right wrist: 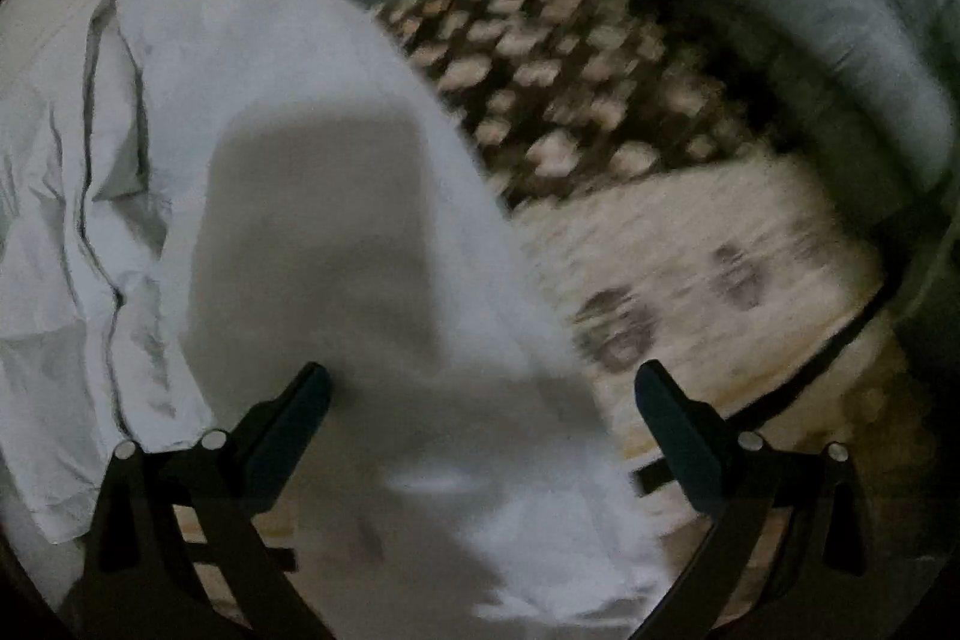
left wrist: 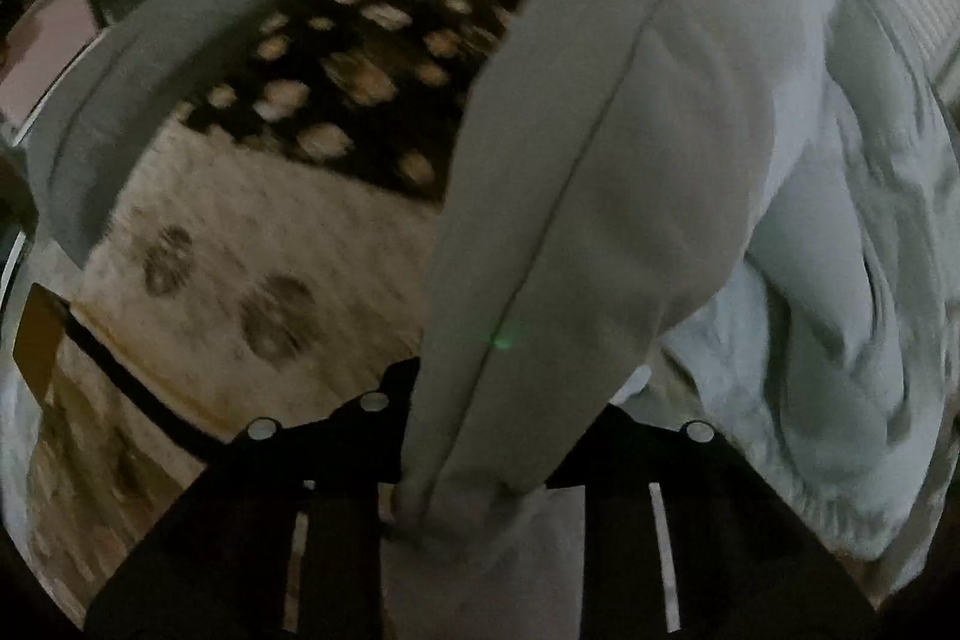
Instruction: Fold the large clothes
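A large pale grey garment (left wrist: pixel 630 148) hangs in a long fold from my left gripper (left wrist: pixel 480 466), whose jaws are closed on its bunched edge. The rest of it lies crumpled at the right of the left wrist view. In the right wrist view the same white-grey garment (right wrist: pixel 288 196) spreads across the left and centre of the bed. My right gripper (right wrist: pixel 480 394) hovers over it with its fingers wide apart and nothing pinched between them; its shadow falls on the cloth.
Under the garment lies a blanket (left wrist: pixel 372 58) with a dark band of pale blotches and a cream band with dark prints. A grey cushion-like roll (right wrist: pixel 828 34) sits at the upper right of the right wrist view. A black strap (left wrist: pixel 138 388) crosses the bedding's near edge.
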Motion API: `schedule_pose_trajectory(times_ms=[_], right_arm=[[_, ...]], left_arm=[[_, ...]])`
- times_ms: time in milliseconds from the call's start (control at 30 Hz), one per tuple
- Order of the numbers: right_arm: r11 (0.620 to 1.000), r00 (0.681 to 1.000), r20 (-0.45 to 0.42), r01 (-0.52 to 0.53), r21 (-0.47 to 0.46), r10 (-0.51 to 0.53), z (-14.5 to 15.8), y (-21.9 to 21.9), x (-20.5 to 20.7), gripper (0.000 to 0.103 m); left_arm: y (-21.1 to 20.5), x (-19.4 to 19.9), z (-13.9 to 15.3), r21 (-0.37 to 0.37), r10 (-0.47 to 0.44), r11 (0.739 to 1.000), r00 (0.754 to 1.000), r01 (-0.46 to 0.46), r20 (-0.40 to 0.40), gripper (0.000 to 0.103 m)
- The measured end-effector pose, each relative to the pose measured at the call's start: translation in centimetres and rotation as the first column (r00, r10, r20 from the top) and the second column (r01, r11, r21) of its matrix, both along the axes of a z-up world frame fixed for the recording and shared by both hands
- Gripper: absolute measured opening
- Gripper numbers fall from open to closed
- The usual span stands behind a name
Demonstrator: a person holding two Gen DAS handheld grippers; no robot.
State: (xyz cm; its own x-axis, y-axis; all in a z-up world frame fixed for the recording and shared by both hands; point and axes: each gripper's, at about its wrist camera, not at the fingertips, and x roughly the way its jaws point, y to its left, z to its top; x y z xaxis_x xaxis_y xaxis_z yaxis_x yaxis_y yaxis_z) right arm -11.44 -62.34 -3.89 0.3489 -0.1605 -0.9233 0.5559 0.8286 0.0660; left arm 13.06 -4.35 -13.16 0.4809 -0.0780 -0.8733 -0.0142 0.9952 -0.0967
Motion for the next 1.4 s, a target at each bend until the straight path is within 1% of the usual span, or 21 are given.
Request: schedule_pose_trajectory(times_ms=[33, 100, 167, 233, 333, 433, 500, 600, 667, 700, 733, 767, 833, 900, 933, 967, 1067, 1133, 1200, 1267, 1400], right_arm=[[0.999, 1.000, -0.011, -0.008, 0.039, 0.009, -0.7, -0.1, 0.3, 0.099], [0.998, 1.000, -0.020, -0.022, 0.055, 0.023, -1.5, -0.3, 1.1, 0.082], [0.998, 1.000, -0.018, -0.021, 0.065, 0.022, -1.9, -0.7, 1.5, 0.044], [0.989, 0.998, 0.043, 0.031, 0.145, -0.037, -1.9, -2.2, 1.6, 0.021], [0.981, 0.972, 0.165, 0.148, 0.127, -0.168, 0.0, -4.9, 1.0, 0.015], [0.971, 0.925, 0.306, 0.239, -0.012, -0.224, 3.9, -7.0, 0.6, 0.014], [0.949, 0.903, 0.384, 0.271, -0.160, -0.193, 6.4, -7.0, 1.0, 0.014], [0.870, 0.895, 0.435, 0.292, -0.397, -0.102, 8.5, -5.2, 2.2, 0.014], [0.823, 0.903, 0.425, 0.284, -0.491, -0.058, 8.0, -4.1, 3.5, 0.019], [0.824, 0.915, 0.401, 0.266, -0.500, -0.051, 7.5, -4.1, 4.1, 0.020], [0.834, 0.931, 0.361, 0.239, -0.496, -0.052, 6.4, -4.3, 4.9, 0.029], [0.852, 0.942, 0.331, 0.220, -0.476, -0.059, 5.3, -4.7, 5.2, 0.054], [0.872, 0.945, 0.318, 0.220, -0.438, -0.078, 4.5, -5.5, 4.8, 0.084], [0.861, 0.920, 0.379, 0.269, -0.432, -0.097, 5.4, -5.4, 3.9, 0.086], [0.863, 0.911, 0.402, 0.275, -0.425, -0.092, 6.3, -5.1, 3.8, 0.088], [0.865, 0.900, 0.430, 0.272, -0.422, -0.073, 7.4, -4.5, 3.6, 0.089], [0.893, 0.877, 0.479, 0.188, -0.409, 0.034, 9.1, -2.1, 4.0, 0.095], [0.908, 0.893, 0.417, 0.023, -0.419, 0.171, 9.1, 0.7, 5.3, 0.096], [0.899, 0.906, 0.329, -0.108, -0.425, 0.265, 7.7, 2.9, 6.8, 0.096], [0.895, 0.911, 0.266, -0.190, -0.404, 0.314, 6.2, 4.4, 7.7, 0.096], [0.922, 0.927, 0.213, -0.235, -0.308, 0.308, 4.0, 5.0, 8.1, 0.096]], left_arm=[[0.4, 0.4, 0.3, -0.004, 0.013, 1.000, 1.000, -0.013, 0.011, 0.022], [1.4, 1.6, 1.2, -0.001, 0.038, 0.999, 0.998, -0.038, 0.048, 0.021], [2.1, 2.5, 2.0, 0.017, 0.054, 0.998, 0.995, -0.056, 0.089, 0.020], [2.9, 3.4, 3.1, 0.029, 0.070, 0.997, 0.987, -0.075, 0.143, 0.019], [5.6, 3.8, 5.1, 0.006, 0.115, 0.993, 0.957, -0.121, 0.268, 0.018], [7.3, 2.2, 9.6, -0.041, 0.173, 0.984, 0.891, -0.172, 0.419, 0.017], [6.6, 1.7, 11.8, -0.042, 0.191, 0.979, 0.833, -0.198, 0.518, 0.017], [6.3, 2.1, 13.5, -0.011, 0.180, 0.975, 0.761, -0.221, 0.623, 0.017], [7.2, 3.0, 14.4, 0.021, 0.160, 0.973, 0.733, -0.231, 0.661, 0.018], [7.1, 3.7, 14.0, 0.047, 0.145, 0.971, 0.729, -0.236, 0.669, 0.019], [7.0, 4.3, 13.2, 0.087, 0.127, 0.966, 0.736, -0.245, 0.665, 0.024], [7.0, 4.9, 12.1, 0.125, 0.110, 0.961, 0.753, -0.248, 0.648, 0.029], [7.7, 4.9, 10.4, 0.147, 0.129, 0.952, 0.791, -0.267, 0.597, 0.037], [8.3, 4.7, 10.7, 0.106, 0.171, 0.955, 0.804, -0.279, 0.570, 0.045], [7.8, 4.5, 11.2, 0.102, 0.169, 0.956, 0.799, -0.276, 0.577, 0.054], [7.5, 3.9, 11.8, 0.107, 0.158, 0.956, 0.790, -0.272, 0.593, 0.067], [5.4, 1.4, 14.2, 0.146, 0.100, 0.957, 0.754, -0.252, 0.649, 0.088], [3.7, -0.8, 14.5, 0.189, 0.026, 0.962, 0.755, -0.198, 0.655, 0.089], [1.9, -1.6, 14.5, 0.244, -0.032, 0.956, 0.768, -0.163, 0.640, 0.089], [1.1, -2.9, 14.5, 0.282, -0.068, 0.949, 0.785, -0.140, 0.616, 0.089], [3.2, -2.8, 14.7, 0.155, 0.075, 0.970, 0.833, -0.189, 0.547, 0.092]])
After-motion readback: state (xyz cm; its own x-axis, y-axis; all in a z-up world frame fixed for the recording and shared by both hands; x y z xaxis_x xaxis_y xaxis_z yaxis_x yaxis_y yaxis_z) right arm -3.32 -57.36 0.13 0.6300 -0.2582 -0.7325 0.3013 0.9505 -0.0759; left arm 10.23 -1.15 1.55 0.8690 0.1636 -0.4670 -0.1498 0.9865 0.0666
